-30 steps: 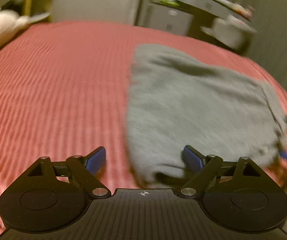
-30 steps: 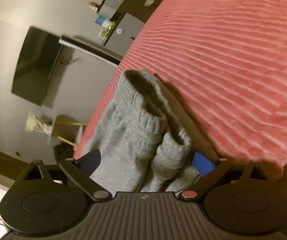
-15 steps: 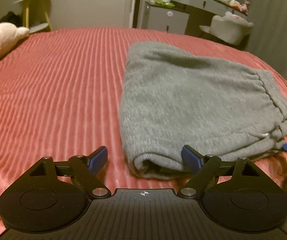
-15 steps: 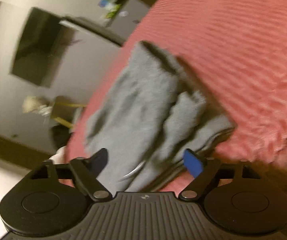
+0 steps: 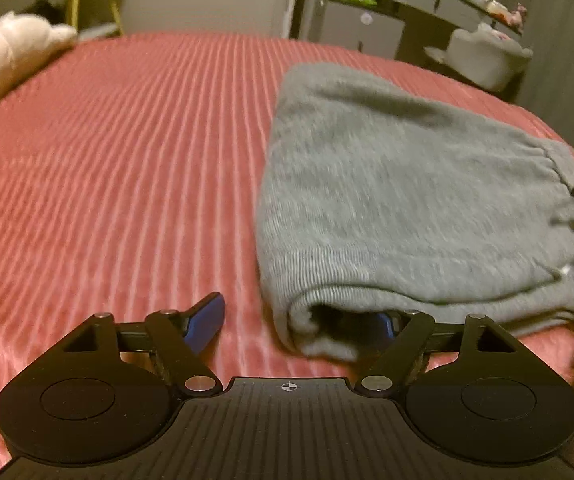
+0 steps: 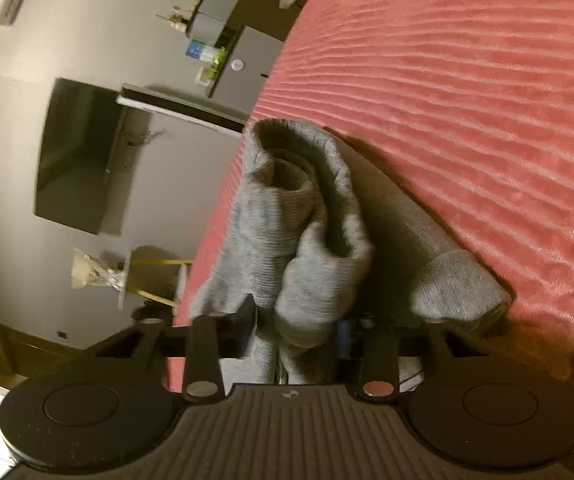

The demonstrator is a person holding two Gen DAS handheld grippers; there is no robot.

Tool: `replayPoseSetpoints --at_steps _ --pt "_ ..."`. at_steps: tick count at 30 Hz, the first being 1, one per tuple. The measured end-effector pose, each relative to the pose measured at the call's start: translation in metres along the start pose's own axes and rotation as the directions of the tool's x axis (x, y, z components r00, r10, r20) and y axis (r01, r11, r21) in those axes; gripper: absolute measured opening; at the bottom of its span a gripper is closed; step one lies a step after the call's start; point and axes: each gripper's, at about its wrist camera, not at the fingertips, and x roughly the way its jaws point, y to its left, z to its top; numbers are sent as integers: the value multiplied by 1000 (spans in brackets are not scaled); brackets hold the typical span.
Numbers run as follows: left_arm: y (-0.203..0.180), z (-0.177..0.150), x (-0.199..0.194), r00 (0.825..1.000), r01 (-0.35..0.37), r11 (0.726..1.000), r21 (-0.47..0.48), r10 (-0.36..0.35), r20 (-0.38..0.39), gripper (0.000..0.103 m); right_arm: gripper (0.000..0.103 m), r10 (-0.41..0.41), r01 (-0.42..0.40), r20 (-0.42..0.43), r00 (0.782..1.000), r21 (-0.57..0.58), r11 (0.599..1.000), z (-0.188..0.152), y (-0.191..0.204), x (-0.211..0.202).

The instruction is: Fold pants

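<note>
Pants: grey pants [image 5: 407,208] lie folded into a thick stack on the bed [image 5: 127,160], near its right edge; folded side towards the left gripper.
Left gripper: left gripper [image 5: 301,318] straddles the near folded corner, jaws closing but not yet pressing; placed, I judge, to pinch that corner.
Right gripper: right gripper [image 6: 295,320] is at the cuff end, jaws closing around bunched cloth; probably gathering the layers to lift together.
</note>
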Motion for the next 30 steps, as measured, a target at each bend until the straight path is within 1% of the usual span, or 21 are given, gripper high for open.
replayPoseSetpoints --at_steps 1,3,4,5,6,7,8,10,12,14,16,18,19,20,22,24,25,26,27,28,30 --pt "-2 0 2 1000 -11 1000 12 11 10 81 78 2 -2 -5 1000 -15 1000 -1 2 3" --pt "-5 1 3 999 -23 999 31 22 30 78 72 -28 29 8 1000 -60 998 -4 9 7" --pt "-5 1 1 999 -17 999 38 16 37 69 52 -48 50 17 999 -84 995 -5 13 7" --pt "-6 1 -4 999 -7 999 47 5 43 47 29 -59 61 24 998 -100 993 -7 16 5" --pt "-6 2 -7 998 -4 998 57 1 60 32 29 -54 57 27 998 -111 992 -7 18 3" --pt "-7 3 -12 994 -59 997 58 53 99 18 28 -55 59 34 998 -122 991 -7 22 1" --pt "-3 4 -19 990 -60 997 40 54 133 17 27 -52 58 46 998 -138 989 -8 27 -4" --pt "7 6 -32 983 -23 1000 -17 25 181 17 26 33 -22 68 997 -157 987 -7 34 -18" --pt "7 4 -43 974 -16 1000 -1 15 225 17 25 159 -144 81 984 -160 976 -6 34 -28" --pt "0 1 -42 976 -46 998 37 37 213 20 26 193 -171 99 976 -194 966 -7 33 -34" --pt "-8 -3 -26 988 -99 992 83 88 131 24 26 24 5 111 994 -254 967 -9 31 -25" --pt "-11 -2 -12 992 -113 990 86 107 73 22 26 -194 201 52 980 -195 960 -8 24 -4" --pt "-9 -1 -14 992 -97 993 70 91 91 18 26 -232 234 34 972 -173 957 -8 22 0" --pt "-7 -1 -19 990 -75 996 56 68 121 18 26 -207 212 44 977 -183 960 -9 25 -2" --pt "-3 -1 -31 981 -64 998 26 59 182 18 26 -63 81 85 994 -235 969 -12 34 -15" --pt "2 -2 -31 983 -54 999 4 53 174 20 26 69 -51 88 994 -197 979 -9 29 -26" --pt "1 -2 -27 988 -58 998 14 55 148 22 26 36 -19 88 995 -196 980 -8 28 -26" --pt "-4 -3 -20 991 -87 995 46 81 106 22 26 -49 66 85 995 -216 974 -8 28 -22" --pt "-9 -5 -14 992 -112 990 80 107 68 22 26 -157 167 60 986 -222 961 -9 27 -13" --pt "-15 -7 -10 991 -132 986 100 128 45 22 31 -274 270 12 962 -207 940 -9 25 0" --pt "-11 -6 -13 990 -132 988 81 128 59 32 34 -286 282 6 958 -184 942 -10 25 4"
